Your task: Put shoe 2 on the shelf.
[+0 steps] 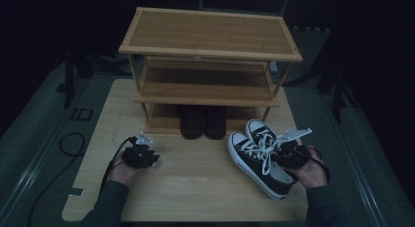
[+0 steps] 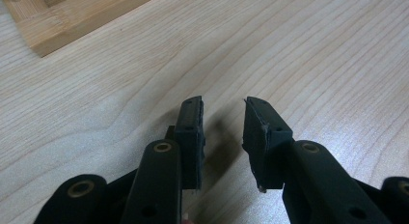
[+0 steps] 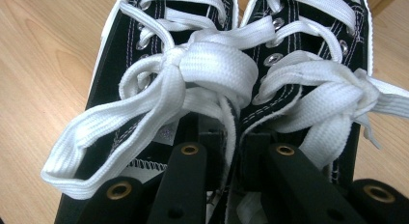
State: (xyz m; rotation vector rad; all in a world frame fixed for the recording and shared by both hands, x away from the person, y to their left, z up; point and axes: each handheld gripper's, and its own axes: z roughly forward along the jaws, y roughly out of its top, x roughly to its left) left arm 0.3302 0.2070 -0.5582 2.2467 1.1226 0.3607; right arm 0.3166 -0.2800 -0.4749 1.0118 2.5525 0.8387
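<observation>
The left gripper (image 1: 141, 155) is a compact black block with a pale grey three-cornered plate on top and a black cable trailing from it. In the left gripper view its two jaws are flat black slabs with worn, nicked edges, each mounted on a rounded black link. Brass-coloured rivets sit in the links and in the lobes lower down. The right gripper (image 1: 289, 155) is built the same, black with a longer grey plate above and brass rivets on its links. The left sleeve (image 1: 108, 205) is dark grey-green; the right sleeve (image 1: 320, 207) matches it.
</observation>
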